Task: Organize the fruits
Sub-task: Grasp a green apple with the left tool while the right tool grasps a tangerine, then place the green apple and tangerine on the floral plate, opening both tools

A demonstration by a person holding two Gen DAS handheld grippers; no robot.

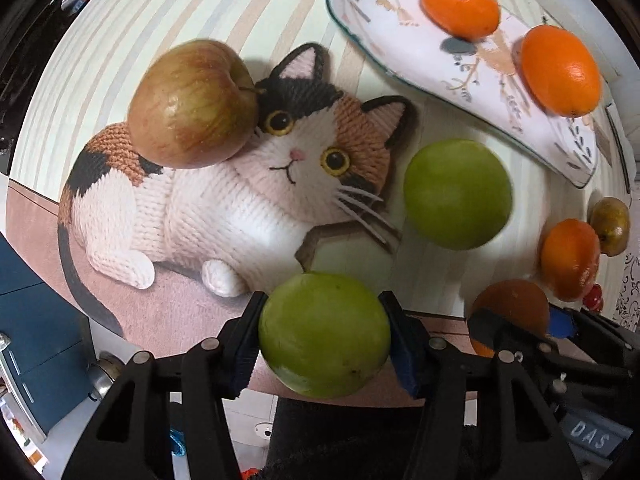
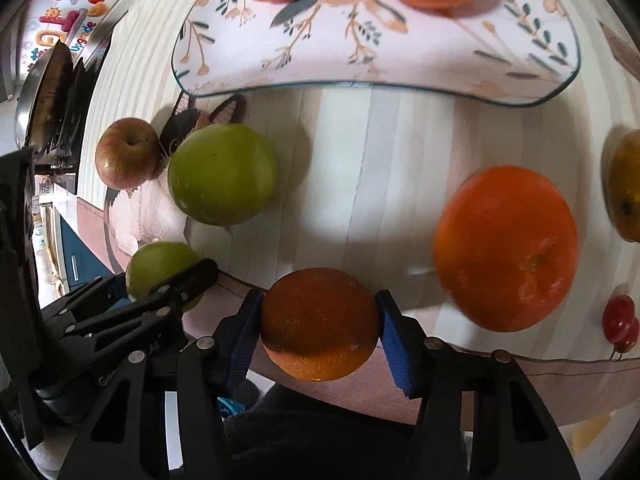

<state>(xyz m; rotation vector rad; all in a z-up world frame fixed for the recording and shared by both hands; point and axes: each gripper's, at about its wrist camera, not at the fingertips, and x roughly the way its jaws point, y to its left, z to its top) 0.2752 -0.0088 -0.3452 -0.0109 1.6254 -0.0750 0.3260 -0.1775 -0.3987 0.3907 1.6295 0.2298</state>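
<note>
My left gripper (image 1: 324,320) is shut on a green apple (image 1: 324,336), a pad pressing each side, low over the table's near edge. Just to its right, my right gripper (image 2: 320,320) is shut on an orange (image 2: 320,324) in the same way. A second green apple (image 1: 458,194) lies beyond them beside a knitted-cat mat (image 1: 240,200). On the mat's far side rests a red-green apple (image 1: 194,104). A floral plate (image 2: 440,52) at the back carries two oranges (image 1: 460,2) (image 1: 560,70). Another orange (image 2: 506,248) lies loose on the right.
A yellowish fruit (image 2: 626,184) sits at the far right, with a small red object (image 2: 620,322) near the edge. The striped tablecloth (image 2: 380,160) shows bare between the plate and the grippers. Beyond the near table edge lies floor and a dark cabinet (image 1: 24,280).
</note>
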